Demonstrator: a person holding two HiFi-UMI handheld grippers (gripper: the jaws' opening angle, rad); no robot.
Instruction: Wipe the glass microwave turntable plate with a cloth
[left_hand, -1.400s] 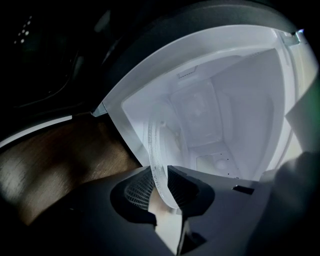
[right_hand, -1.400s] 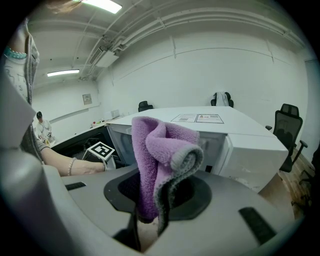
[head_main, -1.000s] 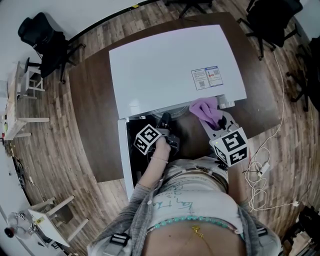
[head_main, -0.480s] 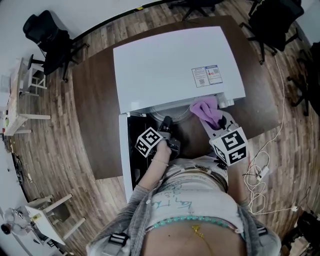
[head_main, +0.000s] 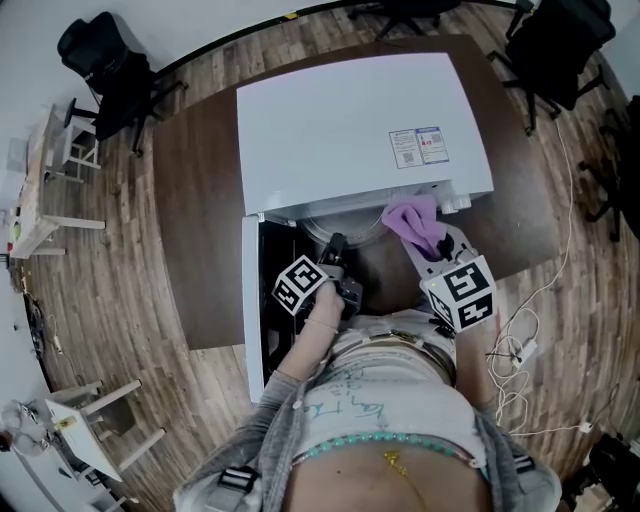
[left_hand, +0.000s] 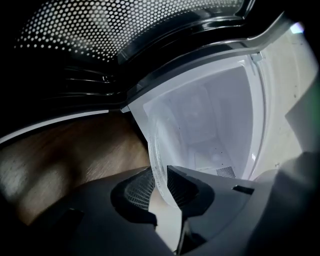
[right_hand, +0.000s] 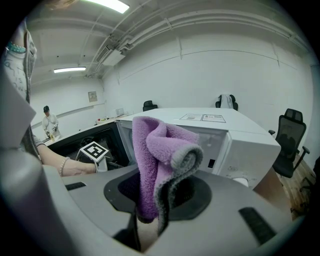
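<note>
Standing at a white microwave (head_main: 350, 130) on a dark brown table (head_main: 195, 210), with the door (head_main: 252, 310) hanging open at the 9 o'clock side of the cavity. Pinching the rim of the glass plate (left_hand: 156, 155) in the left gripper (left_hand: 159, 184), with both ribbed pads pressed on the clear edge, one on each face. Holding that plate tilted on edge at the mouth of the cavity, at 12 o'clock from the left gripper in the head view, with the white inner walls showing through the glass. Clamping a purple cloth (right_hand: 160, 150) with grey edging in the right gripper (right_hand: 154, 200), jaws closed on its folds, the free end standing up above them. Holding the cloth at 3 o'clock from the plate, just beside the microwave's front corner; no telling whether it touches the glass. Black office chairs (head_main: 110, 70) at 10 and 1 o'clock of the table, on a wood floor (head_main: 110, 290).
</note>
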